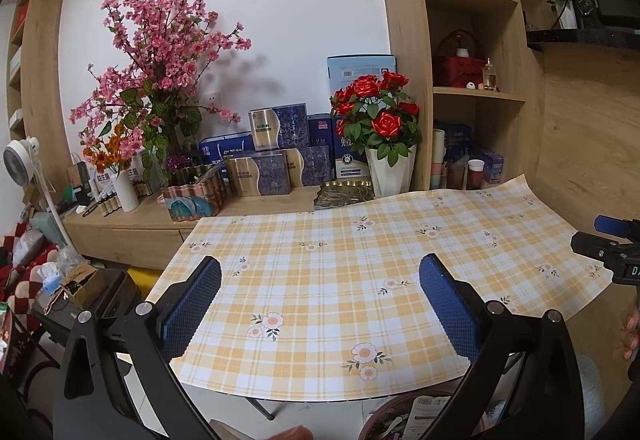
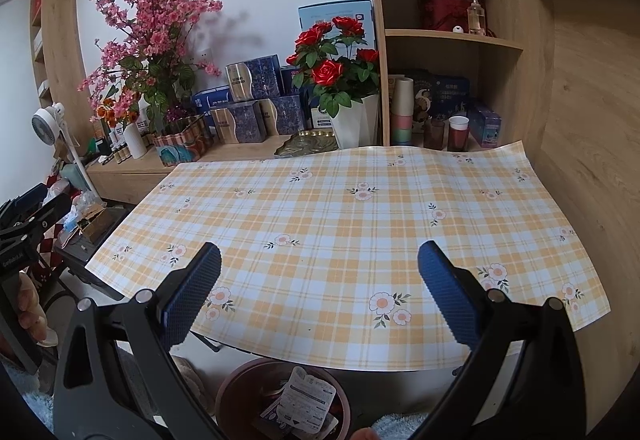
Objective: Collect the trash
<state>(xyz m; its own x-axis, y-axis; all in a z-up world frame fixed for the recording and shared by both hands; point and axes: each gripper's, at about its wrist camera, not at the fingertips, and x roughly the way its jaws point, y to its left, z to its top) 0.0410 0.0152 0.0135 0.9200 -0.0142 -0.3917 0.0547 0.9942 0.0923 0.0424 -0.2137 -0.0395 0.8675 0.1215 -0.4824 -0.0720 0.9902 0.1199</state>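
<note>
A round brown bin stands on the floor just below the near edge of the table, holding a white printed packet and other wrappers. The table, spread with a yellow-and-white plaid cloth dotted with flowers, lies bare of objects. Above its near edge the left gripper and the right gripper hover side by side, each with its blue-padded fingers spread wide and holding nothing. Behind the table runs a low wooden counter against a white wall, crowded with a tall spray of pink blossoms, blue-and-gold boxes, a white pot of red roses and a gold tray. To the right of the roses rise wooden shelves carrying stacked cups, a red basket and a small bottle. Left of the table stands a white fan over a cluttered lower surface.
</note>
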